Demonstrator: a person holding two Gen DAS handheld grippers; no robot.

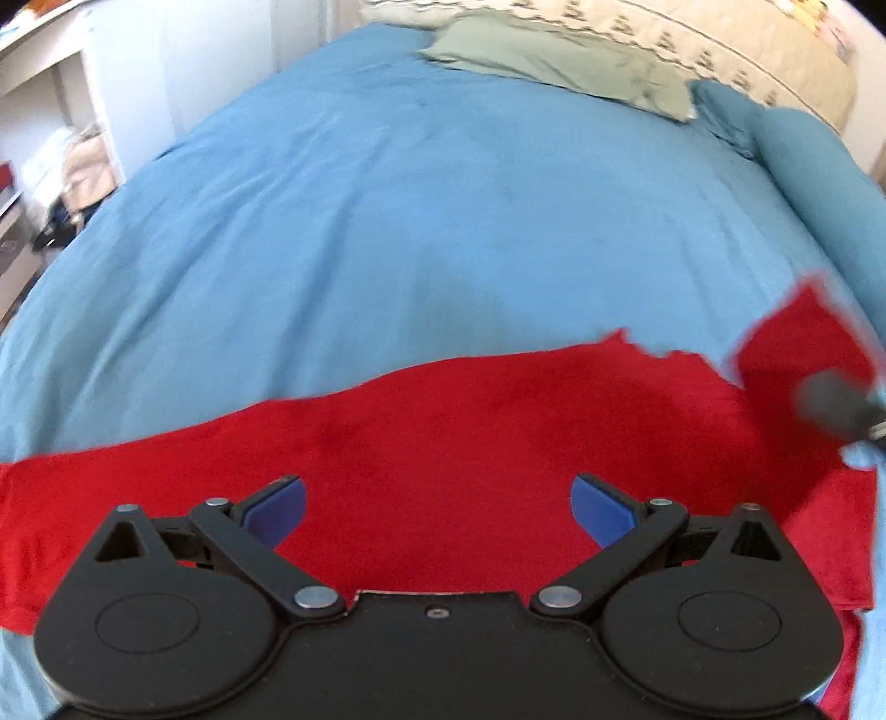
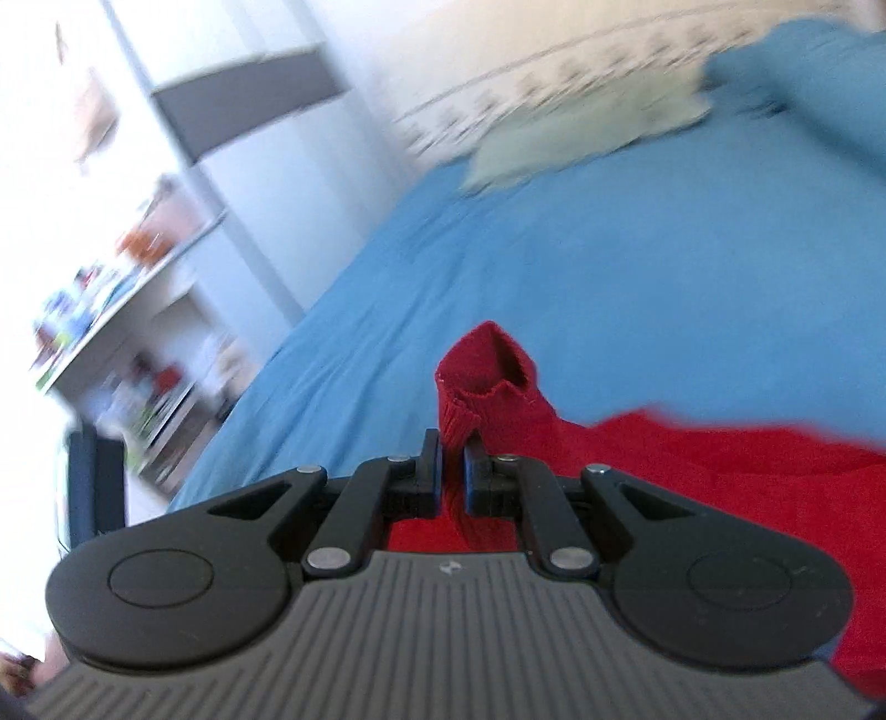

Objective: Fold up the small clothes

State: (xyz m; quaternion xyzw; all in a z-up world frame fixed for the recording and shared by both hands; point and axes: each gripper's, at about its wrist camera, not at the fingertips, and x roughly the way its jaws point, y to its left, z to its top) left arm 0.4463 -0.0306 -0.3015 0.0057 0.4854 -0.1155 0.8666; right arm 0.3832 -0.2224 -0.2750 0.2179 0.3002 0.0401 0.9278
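Closest to the left wrist camera, the left gripper [image 1: 437, 507] hangs with its blue-padded fingers [image 1: 279, 507] spread wide apart and nothing between them, poised just above the red garment [image 1: 443, 421], which lies spread in a long band across the blue bedspread [image 1: 387, 221]. Off to the right edge of that view a flap of the same red cloth [image 1: 797, 343] is lifted off the bed, with a blurred dark shape beside it that is likely the other tool. From the right wrist camera, the right gripper [image 2: 453, 471] is pinched tight on a ribbed edge of the garment, perhaps a cuff or hem [image 2: 482, 376], which stands up in a small open tube just past the jaws while the rest of the cloth trails down to the bedspread [image 2: 554, 266]. Judging from this, the fold is only at its opening: one end is raised and ready to be carried over, while most of the garment lies flat and single-layered, so the main folds and any final tidying seem yet to come. Whether an earlier crease exists under the cloth cannot be told. Farther back, a pale green cloth [image 1: 559, 61] lies near the head of the bed, against patterned bedding [image 1: 720, 50], and blurred shelves [image 2: 127, 310] stand beyond the bed's edge.
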